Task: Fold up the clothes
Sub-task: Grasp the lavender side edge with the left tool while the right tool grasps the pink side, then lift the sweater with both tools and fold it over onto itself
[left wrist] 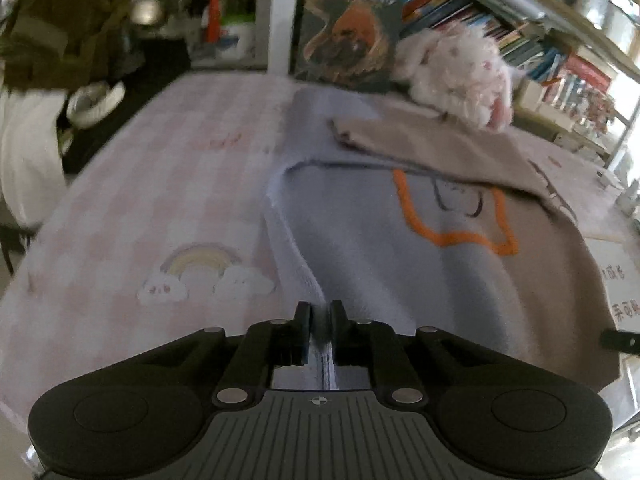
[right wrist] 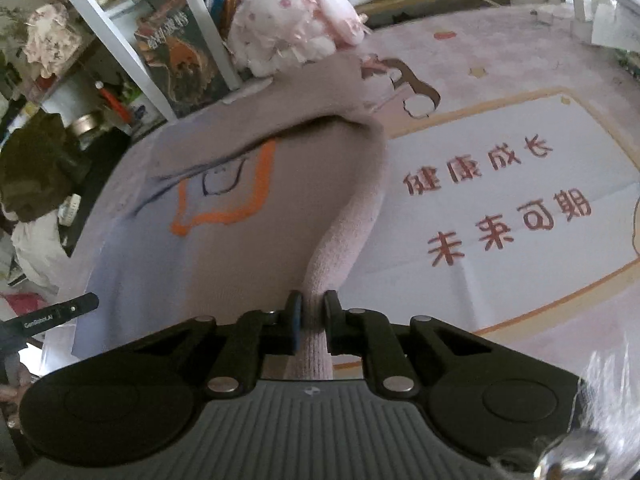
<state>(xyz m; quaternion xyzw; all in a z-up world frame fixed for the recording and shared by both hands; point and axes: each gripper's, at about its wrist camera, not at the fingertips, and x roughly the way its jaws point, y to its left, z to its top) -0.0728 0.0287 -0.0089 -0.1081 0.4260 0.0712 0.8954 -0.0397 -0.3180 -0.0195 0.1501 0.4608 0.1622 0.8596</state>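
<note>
Both grippers alike: left gripper (left wrist: 320, 316) and right gripper (right wrist: 313, 308) black, slim fingers (left wrist: 303, 320) blue-faced inside, silver rivets on linkage arms behind, ribbed grey plate with small round emblem between two rounded housings.

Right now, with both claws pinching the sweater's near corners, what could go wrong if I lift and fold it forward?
1. The left claw holds only a thin blue edge of the sweater, so it may slip free under tension.
2. The plush toy touches the sweater's far end and could get dragged or toppled.
3. The brown sleeve already folded across could slide off.
</note>
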